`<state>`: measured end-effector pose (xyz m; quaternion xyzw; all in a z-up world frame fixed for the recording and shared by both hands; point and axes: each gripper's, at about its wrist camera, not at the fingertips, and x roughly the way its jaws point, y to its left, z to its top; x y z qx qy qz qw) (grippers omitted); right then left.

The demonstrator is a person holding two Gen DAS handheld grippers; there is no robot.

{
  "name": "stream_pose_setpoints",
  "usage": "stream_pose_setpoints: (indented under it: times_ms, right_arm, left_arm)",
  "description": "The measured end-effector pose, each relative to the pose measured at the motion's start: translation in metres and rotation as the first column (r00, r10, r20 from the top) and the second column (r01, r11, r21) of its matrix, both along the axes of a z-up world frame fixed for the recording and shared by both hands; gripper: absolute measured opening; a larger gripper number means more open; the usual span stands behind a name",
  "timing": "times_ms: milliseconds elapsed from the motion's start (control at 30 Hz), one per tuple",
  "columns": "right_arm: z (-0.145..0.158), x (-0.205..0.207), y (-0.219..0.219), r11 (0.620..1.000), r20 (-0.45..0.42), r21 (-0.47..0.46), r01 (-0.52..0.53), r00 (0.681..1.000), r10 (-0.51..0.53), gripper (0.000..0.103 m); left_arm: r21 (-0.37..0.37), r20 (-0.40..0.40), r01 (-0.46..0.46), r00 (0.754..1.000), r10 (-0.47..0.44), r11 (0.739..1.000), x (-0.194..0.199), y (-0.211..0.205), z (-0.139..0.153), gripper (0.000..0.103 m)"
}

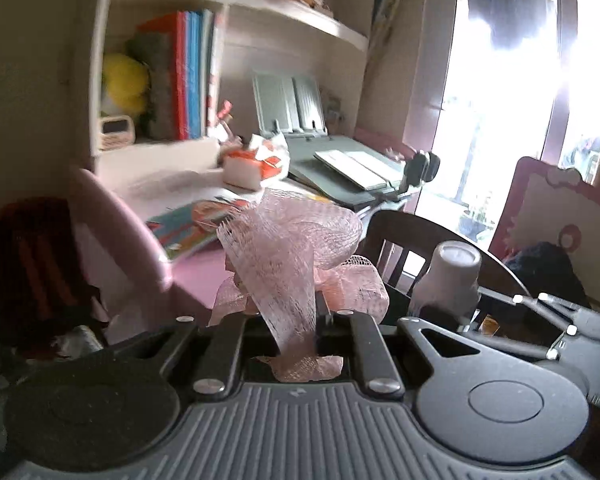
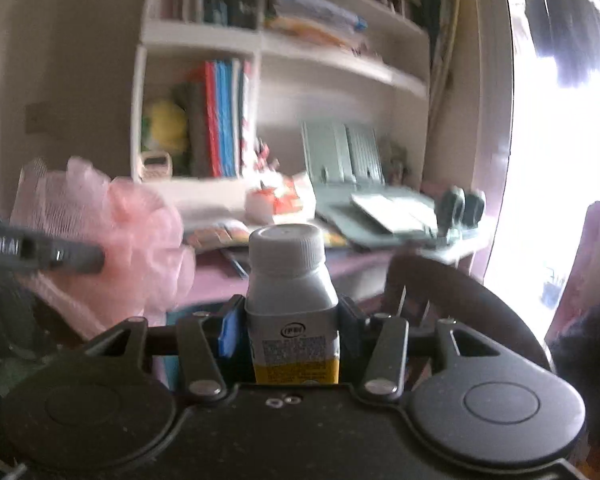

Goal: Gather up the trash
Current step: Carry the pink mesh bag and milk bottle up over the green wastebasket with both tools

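The left gripper point(image 1: 288, 316) is pinched on a pink mesh net point(image 1: 296, 248), while the right gripper point(image 2: 290, 332) clamps a white bottle point(image 2: 292, 300).

the white bottle point(image 2: 293, 304) in the right wrist view carries a label with a small oval logo; its letters look like "ipbb" or similar, but they are too blurred to be sure. under the logo there is a block of fine print and a yellow band, both not readable. on the dark finger of the left gripper point(image 2: 40, 254) white capital letters stand, cut by the picture edge, maybe "...oddlai". the spines of the books point(image 1: 188, 76) show no readable text.
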<state>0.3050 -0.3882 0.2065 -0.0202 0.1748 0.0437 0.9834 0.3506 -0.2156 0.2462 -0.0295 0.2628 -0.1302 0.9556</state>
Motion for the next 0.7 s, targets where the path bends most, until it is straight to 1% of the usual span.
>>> stream_pose_setpoints:
  times_ms: [67,100,167,233,300,400,433,533,600,633,700]
  right_arm:
    - [-0.015,0.012,-0.006,1.0,-0.027,0.002,0.003,1.0,-0.003,0.049]
    - [-0.019,0.015,-0.009,1.0,-0.019,0.003,0.003,1.0,-0.003,0.049]
    - [-0.026,0.021,-0.011,1.0,-0.013,0.011,-0.003,1.0,0.003,0.049]
    - [-0.029,0.024,-0.012,1.0,-0.013,0.013,-0.022,1.0,0.022,0.049]
    - [-0.032,0.03,-0.011,1.0,-0.007,-0.004,-0.03,1.0,0.03,0.048]
    - [-0.036,0.041,-0.01,0.999,-0.002,-0.028,-0.018,1.0,0.018,0.048]
    - [-0.038,0.045,-0.011,0.999,0.0,-0.034,-0.015,1.0,0.015,0.048]
    - [-0.044,0.06,-0.018,1.0,-0.031,-0.001,-0.019,0.999,0.019,0.048]
    - [-0.049,0.071,-0.021,0.999,-0.077,0.019,-0.049,0.996,0.051,0.049]
    - [-0.051,0.075,-0.022,0.998,-0.093,0.028,-0.057,0.994,0.06,0.047]
    - [-0.057,0.079,-0.023,0.997,-0.115,0.035,-0.063,0.991,0.066,0.049]
  left_arm:
    - [0.012,-0.022,0.014,1.0,-0.013,1.0,0.014,-0.012,-0.012,0.014]
    - [0.019,-0.038,0.019,0.999,-0.018,1.0,0.023,-0.02,-0.019,0.014]
    - [0.029,-0.073,0.027,0.997,-0.025,0.999,0.035,-0.031,-0.033,0.014]
    - [0.057,-0.108,0.042,0.994,-0.036,0.998,0.048,-0.043,-0.049,0.014]
    - [0.068,-0.131,0.053,0.99,-0.043,0.996,0.058,-0.051,-0.063,0.014]
    - [0.049,-0.164,0.045,0.986,-0.036,0.998,0.071,-0.054,-0.076,0.014]
    - [0.054,-0.174,0.043,0.984,-0.034,0.998,0.076,-0.055,-0.08,0.014]
    - [0.066,-0.201,0.04,0.979,-0.026,0.997,0.089,-0.057,-0.09,0.014]
    - [0.064,-0.224,0.036,0.974,-0.021,0.997,0.098,-0.058,-0.098,0.014]
    - [0.064,-0.237,0.039,0.971,-0.023,0.997,0.101,-0.058,-0.103,0.014]
    - [0.071,-0.259,0.043,0.966,-0.023,0.997,0.107,-0.059,-0.113,0.014]
